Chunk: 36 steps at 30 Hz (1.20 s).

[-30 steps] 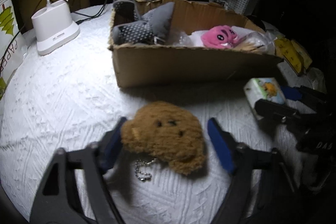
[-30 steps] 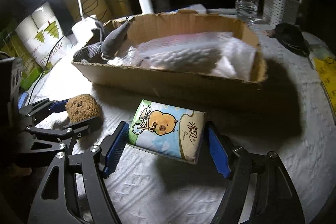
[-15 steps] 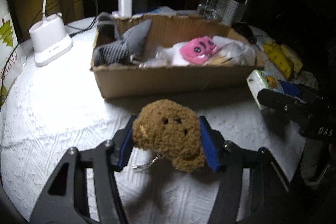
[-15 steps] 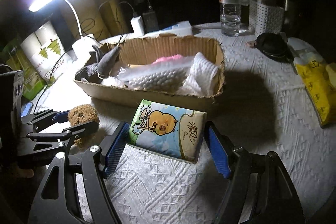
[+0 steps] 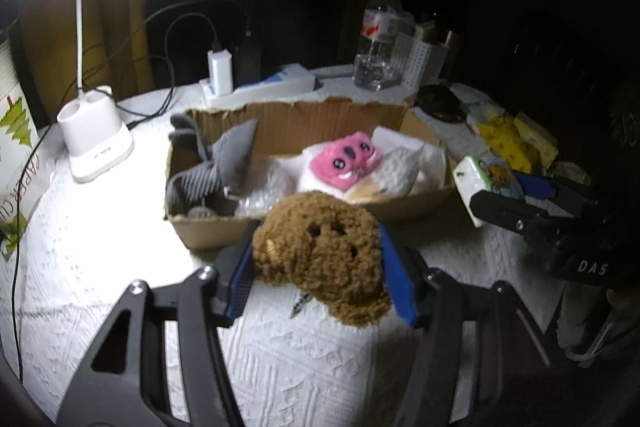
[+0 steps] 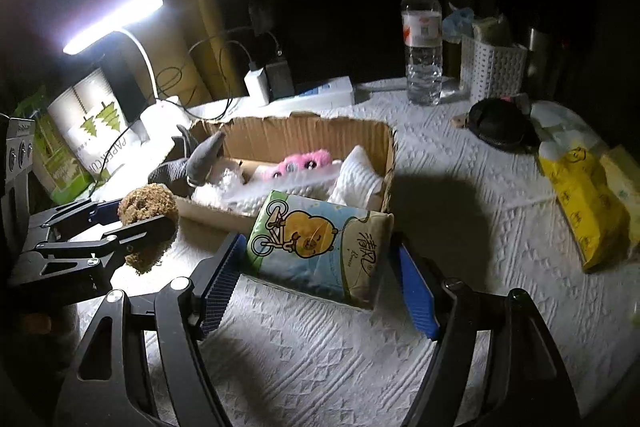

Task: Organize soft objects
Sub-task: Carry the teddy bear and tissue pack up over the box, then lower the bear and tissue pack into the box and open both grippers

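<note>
Cardboard is what both loads have to clear next. Going left to right: a white desk lamp (image 5: 95, 151) stands at the far left on the white tablecloth (image 5: 100, 247), and the left gripper (image 5: 318, 267) comes next, its blue pads pressed into both flanks of the brown plush toy (image 5: 320, 251), which hangs clear of the cloth with its keychain dangling beneath. Its jaws closed in a little over the last second and stand at a middling width around the toy. Straight ahead of it, just beyond the toy, lies the open cardboard box (image 5: 208, 231), whose near wall runs across the view; grey gloves (image 5: 208, 179) fill its left end, while a pink plush (image 5: 346, 163) and white padding fill the middle and right.

Further right, the right gripper (image 6: 320, 267) holds the tissue pack (image 6: 320, 247) crosswise, the pack's long axis spanning from pad to pad, jaws wide and snug on its short ends. The box (image 6: 384, 163) sits ahead and slightly left of it, its right end closest.

I judge both hands to be roughly equally near the near wall, the left facing the left half and the right the right corner. The coming move likely needs each load carried forward over that wall before release; the free room inside looks scant
</note>
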{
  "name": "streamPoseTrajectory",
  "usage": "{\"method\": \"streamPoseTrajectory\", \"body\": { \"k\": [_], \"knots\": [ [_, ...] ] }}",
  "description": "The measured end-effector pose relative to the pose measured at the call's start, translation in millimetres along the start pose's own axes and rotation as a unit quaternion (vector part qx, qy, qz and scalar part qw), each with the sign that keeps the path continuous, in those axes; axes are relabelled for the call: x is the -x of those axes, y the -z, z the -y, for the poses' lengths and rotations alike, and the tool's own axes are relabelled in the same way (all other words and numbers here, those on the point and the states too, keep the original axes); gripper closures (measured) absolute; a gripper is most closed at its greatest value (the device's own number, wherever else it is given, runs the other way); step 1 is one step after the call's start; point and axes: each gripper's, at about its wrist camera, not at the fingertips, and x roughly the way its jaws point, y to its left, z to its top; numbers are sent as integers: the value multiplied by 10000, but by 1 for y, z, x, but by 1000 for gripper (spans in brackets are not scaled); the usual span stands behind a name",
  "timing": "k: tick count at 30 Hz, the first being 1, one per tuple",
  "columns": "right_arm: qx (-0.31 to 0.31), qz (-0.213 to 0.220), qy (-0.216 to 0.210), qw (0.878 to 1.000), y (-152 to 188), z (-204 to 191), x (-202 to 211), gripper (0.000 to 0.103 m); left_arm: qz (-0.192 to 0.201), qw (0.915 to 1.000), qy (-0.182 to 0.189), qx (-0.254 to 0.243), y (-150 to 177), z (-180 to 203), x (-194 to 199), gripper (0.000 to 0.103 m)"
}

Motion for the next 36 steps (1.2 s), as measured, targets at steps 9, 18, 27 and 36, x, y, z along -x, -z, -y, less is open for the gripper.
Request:
{"method": "streamPoseTrajectory", "body": {
  "k": [9, 18, 27, 36],
  "knots": [
    [28, 141, -10, 9999, -13, 4, 3, 27, 203, 9998, 12, -64, -21, 5, 1, 45],
    [55, 245, 20, 9997, -32, 9, -4, 27, 388, 9992, 18, -77, -45, 1, -6, 45],
    [99, 228, 8, 9997, -50, 10, -25, 27, 279, 9995, 147, -15, -54, -4, -33, 45],
    [51, 92, -27, 9999, -62, 15, -59, 27, -10, 9996, 261, 59, -52, -12, -68, 45]
  ]
}}
